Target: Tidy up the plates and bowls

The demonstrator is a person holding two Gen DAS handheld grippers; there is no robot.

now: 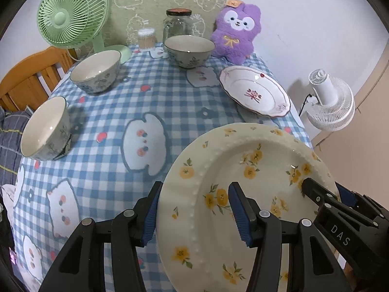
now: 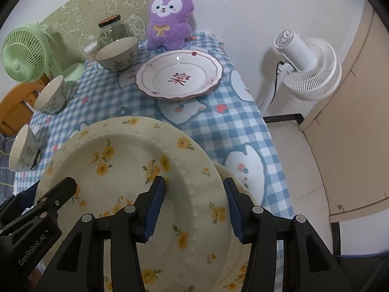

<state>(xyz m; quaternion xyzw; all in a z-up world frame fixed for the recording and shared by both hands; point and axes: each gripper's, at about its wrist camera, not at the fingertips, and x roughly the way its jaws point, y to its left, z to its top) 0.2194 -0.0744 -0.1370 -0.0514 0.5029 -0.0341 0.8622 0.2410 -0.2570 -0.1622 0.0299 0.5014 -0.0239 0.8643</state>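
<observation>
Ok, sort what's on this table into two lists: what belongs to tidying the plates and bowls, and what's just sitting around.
Belongs to the job:
yellow-flowered plate, gripped on its rim by both tongs
red-patterned plate
three bowls

Just sitting around:
green fan
glass jar
cotton swab tub
purple plush toy
white fan, standing beside the table

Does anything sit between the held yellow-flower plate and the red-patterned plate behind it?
Nothing visible does: only checked tablecloth lies between the yellow-flower plate and the red-patterned plate.
</observation>
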